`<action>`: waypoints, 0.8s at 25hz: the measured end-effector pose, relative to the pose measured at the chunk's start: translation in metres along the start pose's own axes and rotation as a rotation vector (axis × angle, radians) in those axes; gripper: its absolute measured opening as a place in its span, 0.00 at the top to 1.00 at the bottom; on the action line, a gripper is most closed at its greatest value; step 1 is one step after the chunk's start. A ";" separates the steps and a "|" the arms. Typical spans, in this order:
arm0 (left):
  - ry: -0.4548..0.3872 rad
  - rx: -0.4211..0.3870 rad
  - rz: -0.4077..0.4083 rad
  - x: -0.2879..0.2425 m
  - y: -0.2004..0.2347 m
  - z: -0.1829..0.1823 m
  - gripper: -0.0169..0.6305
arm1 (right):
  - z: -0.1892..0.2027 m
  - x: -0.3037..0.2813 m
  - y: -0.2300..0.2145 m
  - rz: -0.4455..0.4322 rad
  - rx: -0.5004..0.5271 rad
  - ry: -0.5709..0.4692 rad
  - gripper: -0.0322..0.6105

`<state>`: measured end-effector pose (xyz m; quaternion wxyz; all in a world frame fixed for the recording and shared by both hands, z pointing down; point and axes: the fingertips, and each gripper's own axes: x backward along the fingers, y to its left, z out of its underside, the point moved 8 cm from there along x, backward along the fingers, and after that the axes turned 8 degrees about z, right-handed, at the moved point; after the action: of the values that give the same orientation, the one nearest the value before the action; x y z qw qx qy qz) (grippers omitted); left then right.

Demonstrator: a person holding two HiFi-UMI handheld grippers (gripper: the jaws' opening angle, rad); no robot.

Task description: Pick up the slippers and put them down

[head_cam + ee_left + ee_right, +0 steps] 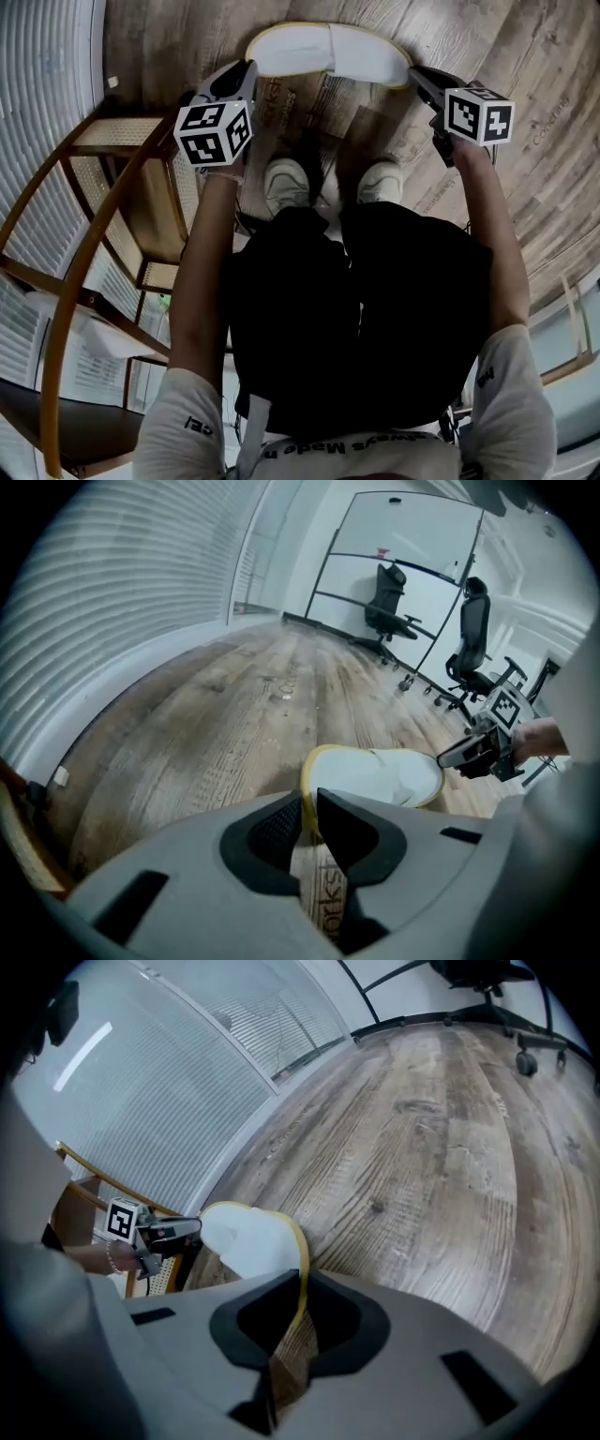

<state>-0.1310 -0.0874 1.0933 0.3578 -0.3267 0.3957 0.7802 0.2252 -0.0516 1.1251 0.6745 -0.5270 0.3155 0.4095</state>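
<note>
A white slipper [328, 52] with a yellow rim hangs over the wooden floor, stretched between both grippers just ahead of the person's feet. My left gripper [246, 77] is shut on the rim at the slipper's left end; in the left gripper view the yellow edge [307, 803] is pinched between the dark pads and the slipper [380, 775] stretches away toward the right gripper [469, 752]. My right gripper [419, 82] is shut on the opposite end. In the right gripper view the slipper's rim [302, 1274] runs into the closed jaws and the slipper [248, 1241] reaches toward the left gripper [173, 1232].
A wooden chair with a cane seat [103, 187] stands close on the left, beside a wall of white blinds [112, 602]. The person's white shoes [286, 183] [380, 180] are below the slipper. Two black office chairs [394, 602] [473, 644] stand far off by a glass partition.
</note>
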 end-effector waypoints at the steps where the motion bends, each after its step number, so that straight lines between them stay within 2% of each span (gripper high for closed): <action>1: 0.004 -0.011 -0.009 0.002 0.000 -0.002 0.89 | -0.001 0.002 0.001 0.022 0.007 -0.004 0.90; 3: 0.013 -0.030 -0.032 0.010 -0.002 -0.007 0.67 | -0.003 0.008 0.004 0.069 0.020 -0.013 0.74; 4: 0.016 -0.033 -0.043 0.016 -0.003 -0.011 0.67 | -0.004 0.012 0.006 0.082 0.022 -0.021 0.74; 8: 0.007 -0.036 -0.045 0.049 -0.015 -0.029 0.67 | -0.014 0.046 0.021 0.084 0.010 -0.068 0.75; 14: 0.009 -0.049 -0.028 0.116 -0.059 -0.070 0.67 | -0.040 0.126 0.062 0.068 0.024 -0.122 0.79; 20: -0.038 -0.066 -0.001 0.197 -0.126 -0.135 0.78 | -0.082 0.240 0.118 0.092 0.111 -0.209 0.81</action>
<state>-0.1021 -0.0894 0.8247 0.3547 -0.3234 0.3628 0.7987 0.2326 -0.0655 0.8462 0.7124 -0.4280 0.2898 0.4747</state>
